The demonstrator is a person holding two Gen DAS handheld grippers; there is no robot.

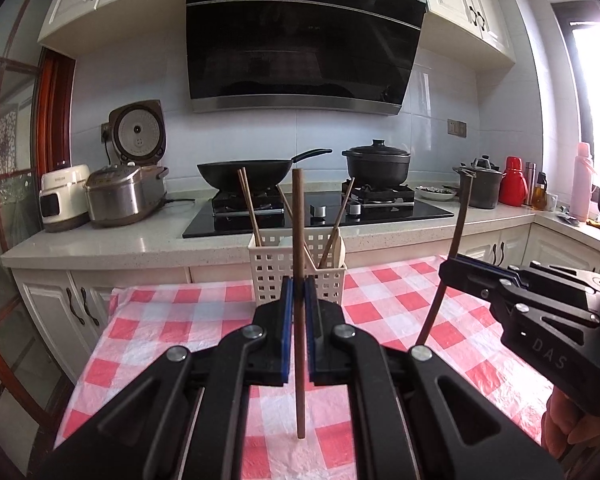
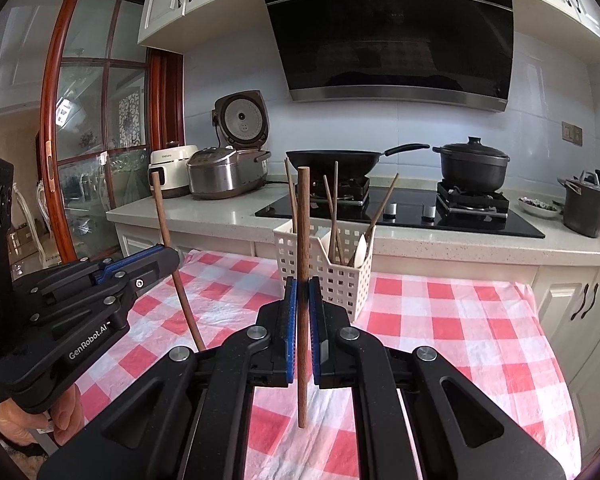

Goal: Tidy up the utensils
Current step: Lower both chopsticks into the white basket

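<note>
My left gripper [image 1: 299,292] is shut on a brown wooden chopstick [image 1: 299,236] that stands upright above the red-and-white checked cloth [image 1: 172,320]. Right behind it is a white perforated basket [image 1: 270,268] holding several chopsticks [image 1: 249,204] and a white spoon [image 1: 341,248]. To the right, my right gripper [image 1: 446,270] grips a darker chopstick [image 1: 460,224], tilted. In the right wrist view, the right gripper [image 2: 303,292] is shut on its upright chopstick [image 2: 303,220] in front of the basket [image 2: 340,280]. The left gripper [image 2: 172,262] holds its chopstick [image 2: 166,236] at the left.
Behind the table runs a counter [image 1: 100,240] with a black hob [image 1: 380,212], a wok [image 1: 256,170], a black pot [image 1: 376,164] and rice cookers [image 1: 124,196]. A grey pot [image 2: 586,204] stands at the right. A person's hand [image 2: 60,420] holds each gripper's handle.
</note>
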